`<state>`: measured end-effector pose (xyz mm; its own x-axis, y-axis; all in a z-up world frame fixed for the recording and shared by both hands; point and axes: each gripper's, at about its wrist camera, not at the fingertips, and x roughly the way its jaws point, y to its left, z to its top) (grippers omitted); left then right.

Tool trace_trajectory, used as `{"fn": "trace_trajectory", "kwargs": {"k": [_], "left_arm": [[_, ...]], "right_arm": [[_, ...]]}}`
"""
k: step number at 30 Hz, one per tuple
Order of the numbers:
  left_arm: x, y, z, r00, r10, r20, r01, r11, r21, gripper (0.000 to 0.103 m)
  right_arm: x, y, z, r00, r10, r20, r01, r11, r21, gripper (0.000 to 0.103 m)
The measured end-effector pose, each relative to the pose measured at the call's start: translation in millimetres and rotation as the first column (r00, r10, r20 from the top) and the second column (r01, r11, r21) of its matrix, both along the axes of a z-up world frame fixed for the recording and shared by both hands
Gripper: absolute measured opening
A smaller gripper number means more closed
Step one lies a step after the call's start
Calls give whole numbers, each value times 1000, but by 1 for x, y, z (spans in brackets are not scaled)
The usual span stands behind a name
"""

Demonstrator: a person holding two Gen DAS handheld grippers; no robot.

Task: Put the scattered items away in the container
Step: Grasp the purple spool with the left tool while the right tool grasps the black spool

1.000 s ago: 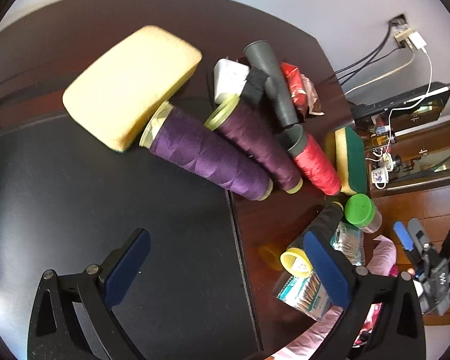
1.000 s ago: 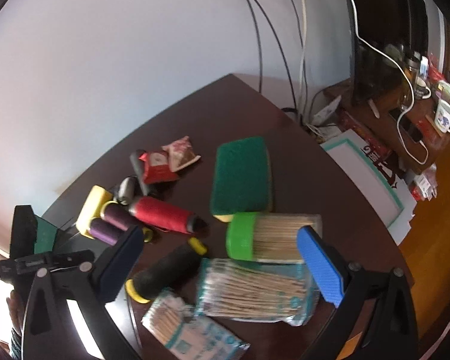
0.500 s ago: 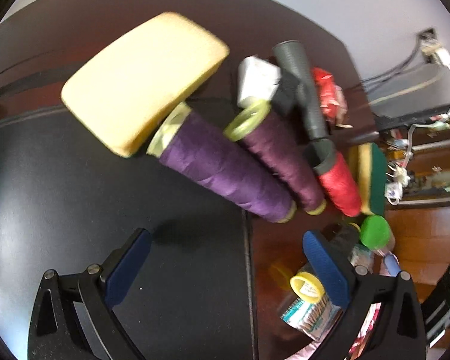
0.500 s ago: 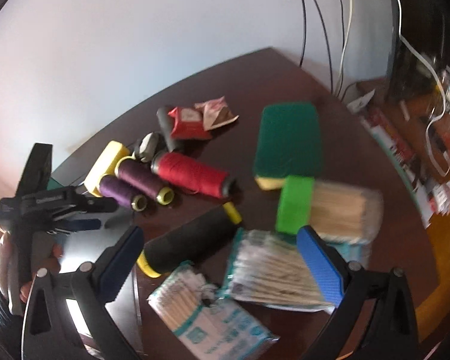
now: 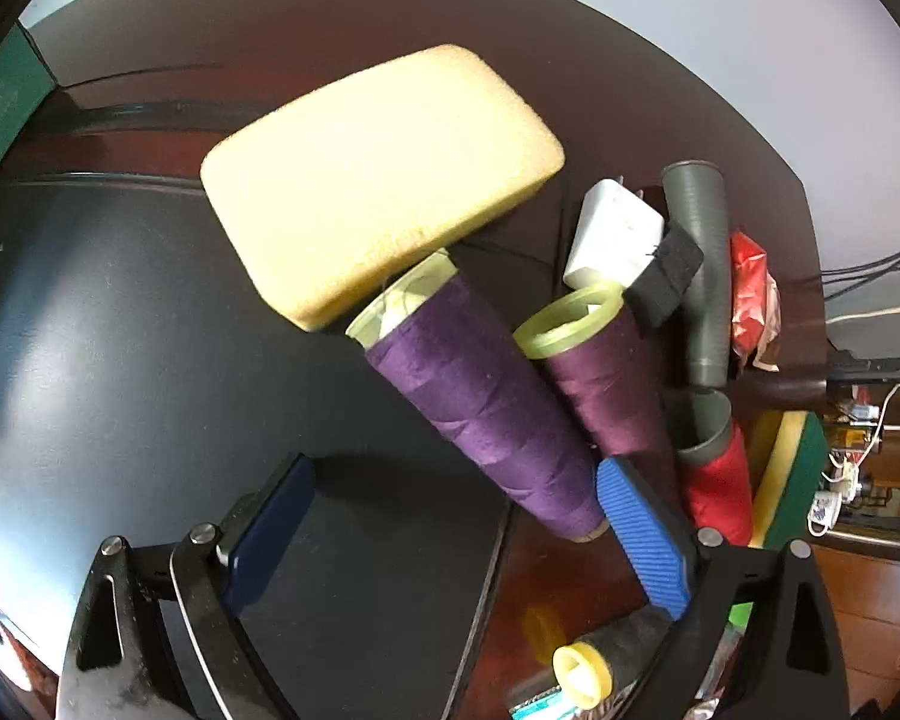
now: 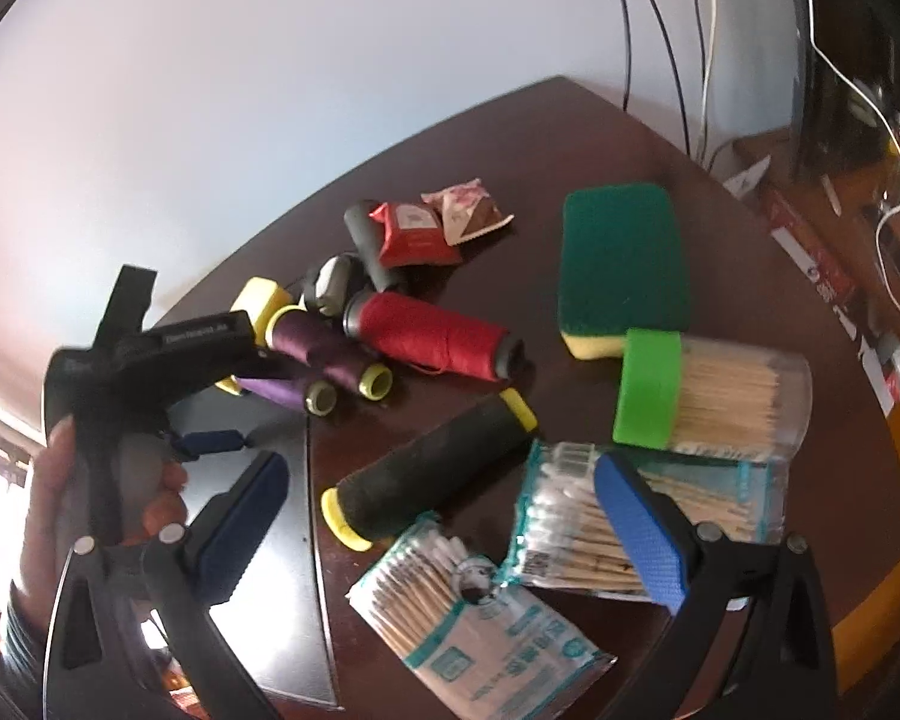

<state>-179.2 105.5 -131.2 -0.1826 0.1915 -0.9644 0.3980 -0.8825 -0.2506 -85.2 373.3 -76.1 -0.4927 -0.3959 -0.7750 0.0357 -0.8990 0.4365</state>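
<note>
My left gripper is open and low over the black tray, its fingers on either side of the near end of a purple thread spool. That spool lies half on the tray, with a yellow sponge against its far end. Beside it lie a maroon spool and a red spool. My right gripper is open above a black spool with yellow ends. Two cotton swab packs lie under it, and a green-lidded toothpick jar lies to the right.
On the brown table also lie a green scouring sponge, red snack packets, a grey tube and a white charger. A hand holds the left gripper. Cables hang down the wall on the right.
The left gripper has moved forward, closing in on the purple spool and sponge. The right gripper has come lower and nearer, over the black spool and swab packs.
</note>
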Motion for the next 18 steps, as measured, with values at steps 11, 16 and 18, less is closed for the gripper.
{"fn": "trace_trajectory", "kwargs": {"k": [11,16,18], "left_arm": [[-8,-25,2,1000,18,17,-16,997,-74,85],[-12,-29,1,1000,-25,6,25,998,-60,77],[-12,-32,1,1000,-21,-6,21,997,-79,77]], "right_arm": [[-26,-9,-6,986,40,164,-15,988,-153,103],[-32,-18,-17,974,70,217,-22,976,-219,103],[-37,-20,-22,967,74,242,-14,970,-242,103]]}}
